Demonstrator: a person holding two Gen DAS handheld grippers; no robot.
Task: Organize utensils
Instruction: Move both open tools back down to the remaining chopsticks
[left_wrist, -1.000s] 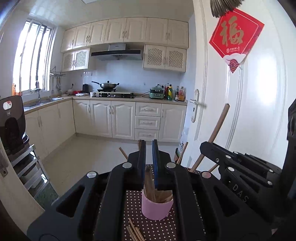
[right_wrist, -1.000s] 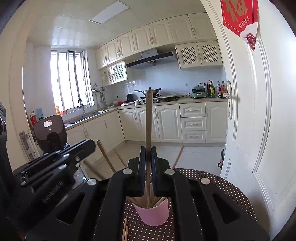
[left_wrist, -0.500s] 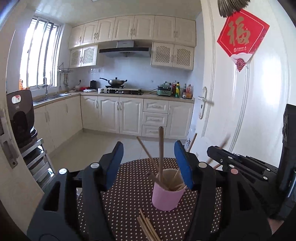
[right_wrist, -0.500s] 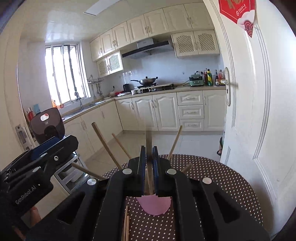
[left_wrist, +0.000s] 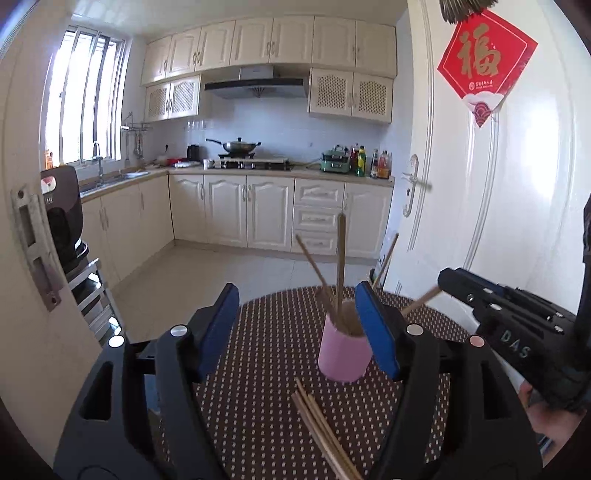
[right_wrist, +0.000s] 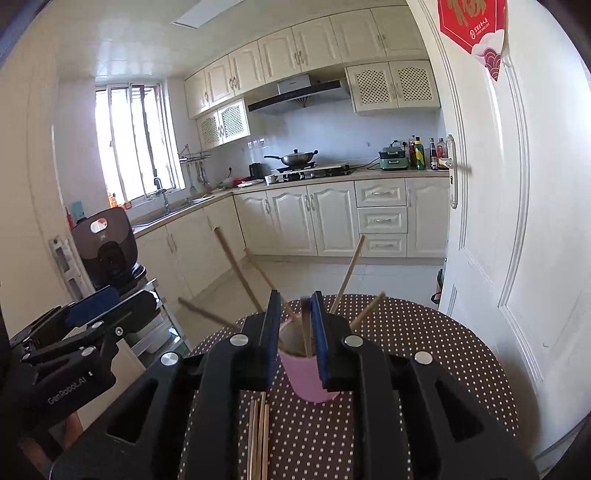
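On a round table with a brown, white-dotted cloth (left_wrist: 266, 354) stands a pink cup (left_wrist: 345, 352) holding several wooden chopsticks (left_wrist: 340, 266) that lean apart in different directions — a loose fan that suits a holder which takes them upright with their ends down. The left gripper (left_wrist: 299, 326) has just been opening; its blue pads stand wide apart with nothing between them, the right pad just beside the cup's rim, which suggests it has let a stick go into the cup. The right gripper (right_wrist: 293, 338) sits directly over the cup with its jaws only slightly parted and just opening; one chopstick (right_wrist: 306, 332) stands in the gap, apparently freed to drop rather than pinched. A small bundle of chopsticks (left_wrist: 321, 428) lies flat on the cloth near the cameras, in front of the cup — likely the supply yet to be sorted. Beyond the table is a bright kitchen: cream cabinets (left_wrist: 258, 210), a wok on the hob (left_wrist: 238, 146), a window (left_wrist: 85, 96) on the left, and a white door (left_wrist: 509, 192) on the right bearing a red decoration (left_wrist: 484, 62).
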